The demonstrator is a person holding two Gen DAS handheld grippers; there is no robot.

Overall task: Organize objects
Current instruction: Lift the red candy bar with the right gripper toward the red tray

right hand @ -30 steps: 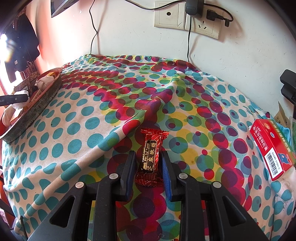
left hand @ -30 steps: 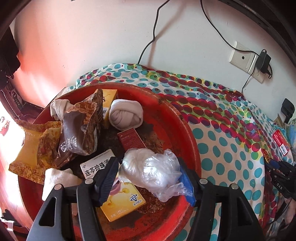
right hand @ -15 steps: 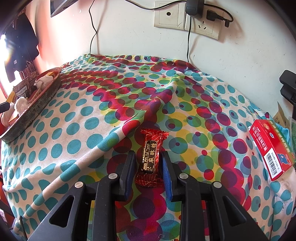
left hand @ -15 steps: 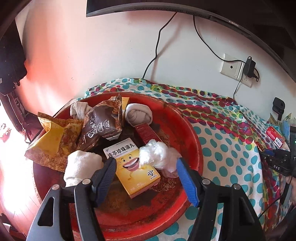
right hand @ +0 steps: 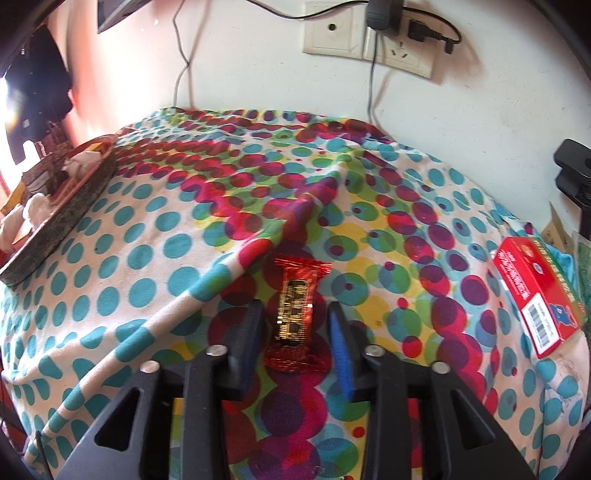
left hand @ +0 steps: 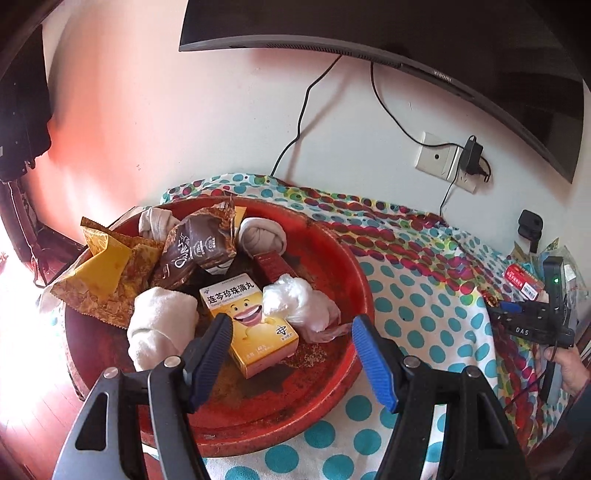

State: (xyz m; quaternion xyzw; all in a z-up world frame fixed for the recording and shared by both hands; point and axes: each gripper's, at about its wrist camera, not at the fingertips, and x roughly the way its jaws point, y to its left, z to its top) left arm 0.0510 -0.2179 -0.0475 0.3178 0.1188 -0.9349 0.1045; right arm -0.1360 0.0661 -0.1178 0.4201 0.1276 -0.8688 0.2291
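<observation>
A red basin (left hand: 354,280) sits on the dotted cloth and holds a crumpled clear plastic bag (left hand: 295,302), a yellow medicine box (left hand: 251,325), snack bags and rolled cloths. My left gripper (left hand: 291,325) hovers open over the basin's near side with nothing between its pads. In the right wrist view a red-and-gold wrapped candy (right hand: 295,310) lies on the cloth between the fingers of my right gripper (right hand: 294,312). Those jaws are opening, and a narrow gap shows on each side of the candy. The right gripper (left hand: 517,314) also appears far right in the left wrist view.
A red carton (right hand: 535,291) lies at the cloth's right edge, near a black clamp (right hand: 576,173). The basin (right hand: 62,218) stands at the far left. Wall sockets with cables (right hand: 369,40) and a monitor (left hand: 369,33) are behind. A hand (left hand: 569,365) holds the right gripper.
The left gripper backed away and upward from the basin, leaving the plastic bag lying inside. The right jaws, earlier pressed on the candy, have spread apart from it.
</observation>
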